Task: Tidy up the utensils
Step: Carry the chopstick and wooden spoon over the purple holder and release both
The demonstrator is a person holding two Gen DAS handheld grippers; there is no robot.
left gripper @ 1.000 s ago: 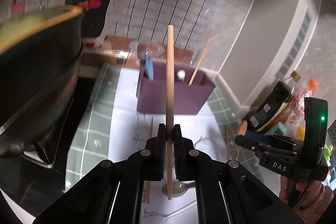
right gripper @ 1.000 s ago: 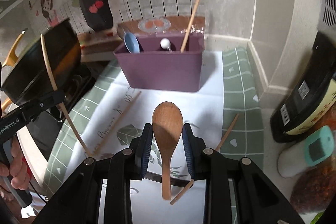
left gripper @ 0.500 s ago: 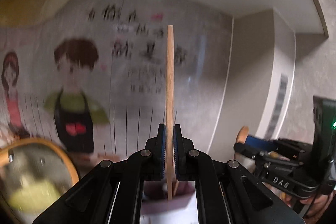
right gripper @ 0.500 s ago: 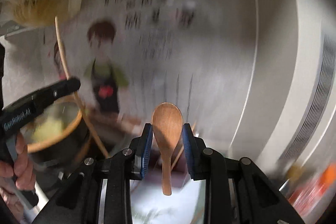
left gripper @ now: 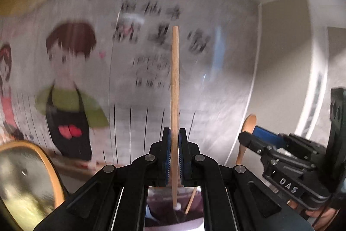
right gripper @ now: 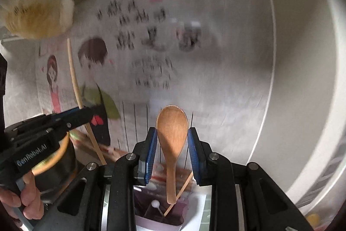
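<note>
Wooden chopstick [left gripper: 174,88], spoon [right gripper: 172,133] clamped above organizer rim [right gripper: 160,224].

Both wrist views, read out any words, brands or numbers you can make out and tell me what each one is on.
"DAS": on the black body of the right gripper, in the left wrist view.
"GenRobot.AI": on the black body of the left gripper, in the right wrist view.
Dark characters and a small red mark on the wall poster: too blurred to read in either view.
No numbers can be read.
</note>
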